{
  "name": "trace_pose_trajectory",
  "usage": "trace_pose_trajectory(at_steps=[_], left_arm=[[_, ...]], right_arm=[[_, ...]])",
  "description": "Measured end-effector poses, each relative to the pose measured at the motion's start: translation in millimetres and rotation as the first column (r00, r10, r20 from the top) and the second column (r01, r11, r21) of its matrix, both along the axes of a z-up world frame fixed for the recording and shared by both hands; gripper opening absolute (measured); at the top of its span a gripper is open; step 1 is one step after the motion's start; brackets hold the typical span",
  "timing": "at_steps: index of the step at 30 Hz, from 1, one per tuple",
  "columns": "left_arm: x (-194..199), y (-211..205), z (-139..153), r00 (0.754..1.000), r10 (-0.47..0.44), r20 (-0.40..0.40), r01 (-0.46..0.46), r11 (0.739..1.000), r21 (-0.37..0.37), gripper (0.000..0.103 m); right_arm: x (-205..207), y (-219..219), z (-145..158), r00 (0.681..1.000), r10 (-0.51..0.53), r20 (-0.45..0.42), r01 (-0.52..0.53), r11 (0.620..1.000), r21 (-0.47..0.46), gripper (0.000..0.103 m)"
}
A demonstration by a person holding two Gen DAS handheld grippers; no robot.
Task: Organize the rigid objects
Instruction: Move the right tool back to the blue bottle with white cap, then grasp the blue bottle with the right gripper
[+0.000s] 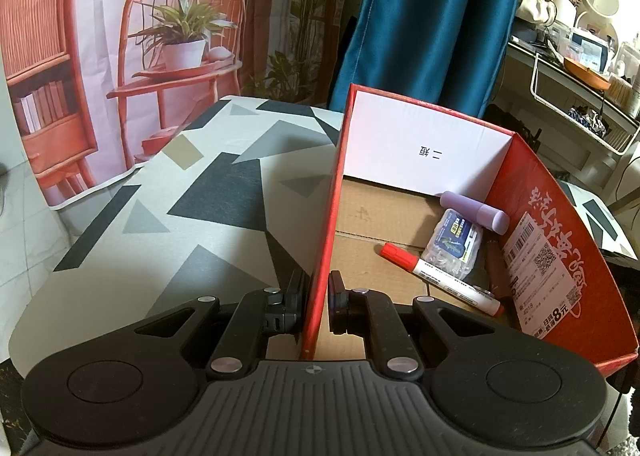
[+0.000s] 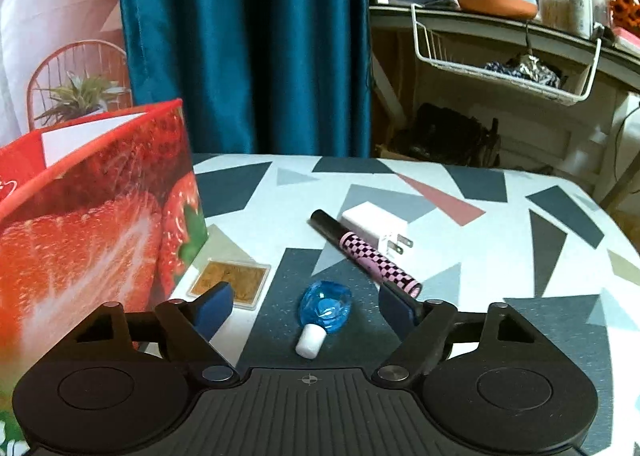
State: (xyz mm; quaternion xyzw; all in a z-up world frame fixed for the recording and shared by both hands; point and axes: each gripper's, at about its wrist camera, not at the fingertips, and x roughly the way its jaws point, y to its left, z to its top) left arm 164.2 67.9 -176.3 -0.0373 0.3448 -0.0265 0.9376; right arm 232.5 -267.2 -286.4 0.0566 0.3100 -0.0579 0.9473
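The left gripper (image 1: 318, 298) is clamped on the near red wall of an open cardboard box (image 1: 560, 256), one pad on the outside face and one on the inside, the jaws nearly closed with only the thin wall between them. Inside the box, ahead and to the right of that gripper, lie a red-capped marker (image 1: 440, 278), a small clear packet with a blue label (image 1: 454, 242) and a lilac tube (image 1: 474, 211) against the far white wall. The patterned tablecloth (image 1: 180, 195) stretches away to the gripper's left.

The right gripper (image 2: 306, 306) hovers over the table with its jaws well apart, gripping nothing. A small blue bottle with a white cap (image 2: 320, 314) lies on the cloth directly between the two blue pads, touched by neither, its cap towards the camera. Just beyond the right finger rests a pink-and-black checkered tube (image 2: 368, 254), touching a white plug adapter (image 2: 378, 232) behind it. Beside the left finger sits a flat amber card case (image 2: 236, 280), and further left rises the strawberry-printed outer wall of the box (image 2: 92, 223).
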Motion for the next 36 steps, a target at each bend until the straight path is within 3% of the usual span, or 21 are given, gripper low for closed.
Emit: trace_pose_trajectory(at_steps=[4,8,24,27,36], left_arm=[[0.0,-0.4,0.4,1.000,-0.001,-0.001,0.001,1.000,0.007,0.012],[-0.9,-1.4,1.2,1.000,-0.004,-0.004,0.004,1.000,0.016,0.012],[-0.6,-3.8,1.9,1.000,0.002,-0.004,-0.002,0.999,0.035,0.013],[-0.5,-3.7,1.6,1.000,0.006,0.000,-0.006,0.999,0.036,0.013],[-1.2,-4.3,1.7,1.000,0.005,0.000,-0.005,0.999,0.044,0.013]], right_arm=[[7.8,-8.6,-7.8,0.997,-0.073,-0.020,0.074,0.997,0.033,0.060],[9.1,-14.0,-15.2,0.990,-0.139,-0.033,0.138,0.990,-0.042,0.045],[5.5,-34.9,-20.2,0.994,-0.101,-0.040,0.105,0.988,0.116,0.040],[4.5,-33.2,-20.1,0.993,-0.110,-0.043,0.113,0.988,0.101,0.030],[5.6,-22.1,-19.3,0.997,-0.057,-0.046,0.060,0.997,0.058,0.029]])
